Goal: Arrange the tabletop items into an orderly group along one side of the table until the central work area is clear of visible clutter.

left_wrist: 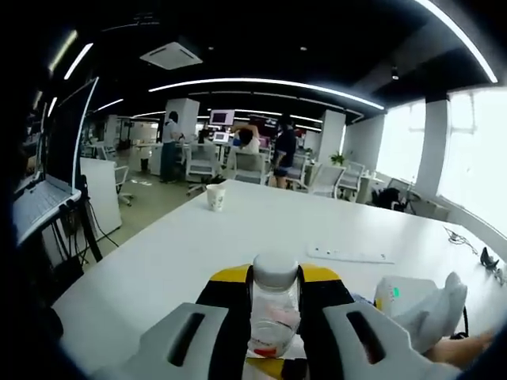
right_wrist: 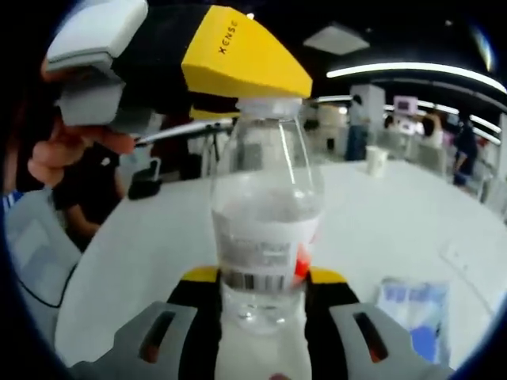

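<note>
Both grippers clamp one clear plastic bottle (right_wrist: 265, 237), held above the white tabletop (right_wrist: 380, 222). Right gripper (right_wrist: 264, 305) grasps it low, near the barcode label; left gripper (right_wrist: 238, 79) comes in from upper left w/ its yellow jaws at the white cap (left_wrist: 275, 271). In left gripper view, left gripper (left_wrist: 275, 317) is clenched on the bottle (cap end up). Paper cup (left_wrist: 215, 197) stands further off; flat white strip (left_wrist: 349, 255) and blue-white packet (right_wrist: 416, 313) lie on the tabletop.
</note>
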